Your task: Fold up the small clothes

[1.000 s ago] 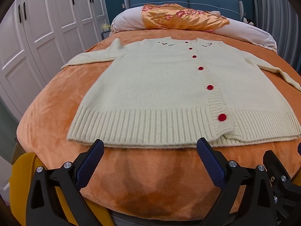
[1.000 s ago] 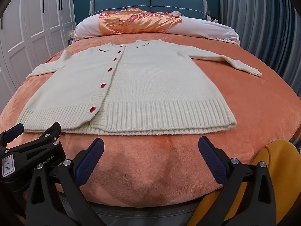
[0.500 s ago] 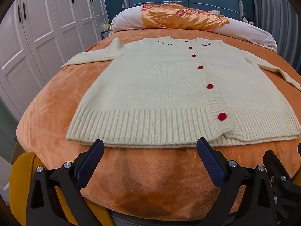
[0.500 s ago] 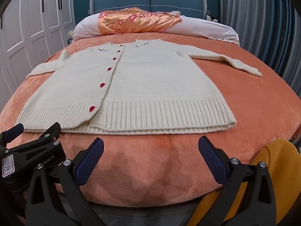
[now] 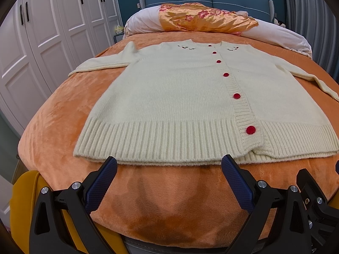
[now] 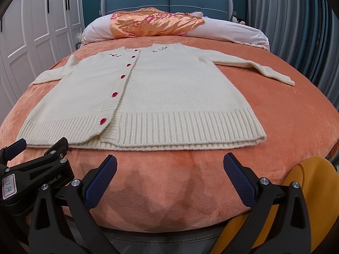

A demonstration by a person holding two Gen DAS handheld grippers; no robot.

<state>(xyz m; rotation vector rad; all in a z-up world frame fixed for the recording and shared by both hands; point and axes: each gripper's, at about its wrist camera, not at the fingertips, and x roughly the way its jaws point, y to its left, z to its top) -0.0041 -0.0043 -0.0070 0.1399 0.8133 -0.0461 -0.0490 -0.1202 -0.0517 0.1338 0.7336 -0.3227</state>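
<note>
A cream knitted cardigan [image 5: 173, 97] with red buttons lies flat and buttoned on an orange blanket, sleeves spread to both sides; it also shows in the right wrist view [image 6: 165, 97]. My left gripper [image 5: 169, 165] is open and empty, its tips just short of the ribbed hem, left of the button band. My right gripper [image 6: 169, 165] is open and empty a little before the hem's right half. The left gripper's body [image 6: 31, 169] shows at the lower left of the right wrist view.
The orange blanket [image 5: 55, 114] covers the bed. A white pillow [image 5: 144, 21] and an orange flowered cloth [image 5: 203, 17] lie at the blue headboard. White wardrobes [image 5: 42, 31] stand to the left, grey curtains [image 6: 296, 21] to the right. Yellow fabric [image 6: 317, 190] is near the bed's foot.
Both grippers have crept slightly forward toward the hem; the cardigan has not moved and both stay open.
</note>
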